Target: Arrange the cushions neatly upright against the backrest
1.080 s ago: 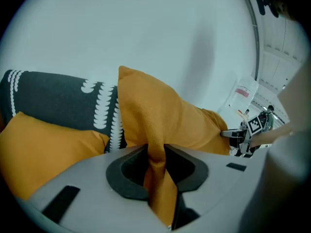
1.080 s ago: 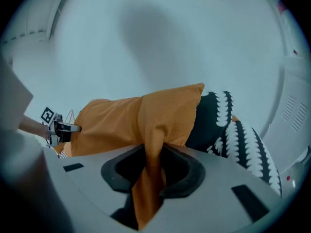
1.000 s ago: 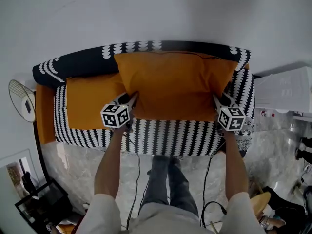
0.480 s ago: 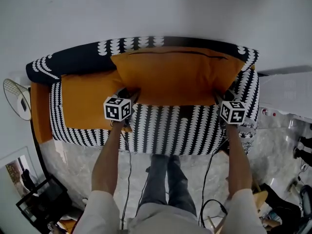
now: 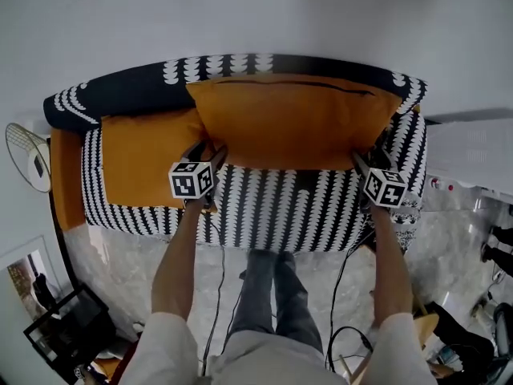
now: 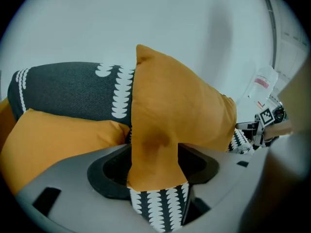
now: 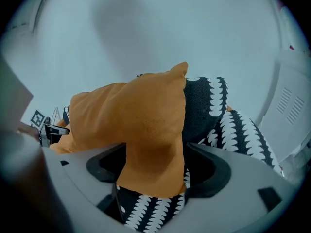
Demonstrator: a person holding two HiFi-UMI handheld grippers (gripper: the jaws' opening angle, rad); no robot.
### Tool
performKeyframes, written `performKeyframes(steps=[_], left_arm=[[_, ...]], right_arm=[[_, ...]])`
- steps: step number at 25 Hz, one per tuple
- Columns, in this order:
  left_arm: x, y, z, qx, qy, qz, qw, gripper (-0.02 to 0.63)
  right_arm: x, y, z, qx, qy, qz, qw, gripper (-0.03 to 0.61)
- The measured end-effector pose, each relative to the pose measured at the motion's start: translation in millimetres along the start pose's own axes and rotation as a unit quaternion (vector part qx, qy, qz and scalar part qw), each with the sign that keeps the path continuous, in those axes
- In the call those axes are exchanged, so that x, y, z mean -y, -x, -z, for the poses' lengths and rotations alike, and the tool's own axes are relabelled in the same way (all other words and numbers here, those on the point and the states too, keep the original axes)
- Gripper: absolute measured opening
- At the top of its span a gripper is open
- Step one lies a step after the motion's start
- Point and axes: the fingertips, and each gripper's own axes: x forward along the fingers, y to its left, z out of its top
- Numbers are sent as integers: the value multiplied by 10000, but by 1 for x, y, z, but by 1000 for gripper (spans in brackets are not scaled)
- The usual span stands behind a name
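Note:
A large orange cushion [image 5: 296,123] stands upright against the black-and-white sofa backrest [image 5: 128,99]. A smaller orange cushion [image 5: 148,163] leans to its left. My left gripper [image 5: 210,152] is at the big cushion's lower left corner and my right gripper [image 5: 365,160] at its lower right corner. In the left gripper view the cushion corner [image 6: 155,149] hangs between the jaws of the left gripper [image 6: 155,171], with dark gaps on both sides. The right gripper [image 7: 155,171] shows the same around its corner [image 7: 150,149]. Both sets of jaws are opening.
The patterned seat [image 5: 280,207] lies in front of the cushions. A flat orange pad [image 5: 62,183] sits at the sofa's left end, with a fan [image 5: 32,167] beyond it. A white unit [image 5: 473,155] stands at the right. Cables trail over the marble floor [image 5: 120,255].
The big cushion has been pushed back and stood up against the backrest. Both grippers followed it a little toward the sofa.

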Motion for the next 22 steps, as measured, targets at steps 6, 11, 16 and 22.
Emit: performKeyframes(steps=[6, 11, 16, 22], left_arm=[[21, 49, -4, 452, 52, 8, 9990, 291], [73, 96, -27, 787, -315, 189, 9962, 241], [123, 153, -44, 1254, -809, 257, 9885, 40], [163, 202, -36, 1377, -1083, 325, 9840, 31]], right_arm=[[-41, 38, -8, 354, 193, -357, 9986, 364], [-84, 88, -22, 653, 284, -695, 9950, 328], [-114, 148, -44, 1183, 431, -889, 9881, 49], [-135, 205, -48, 1432, 562, -1143, 9815, 29]])
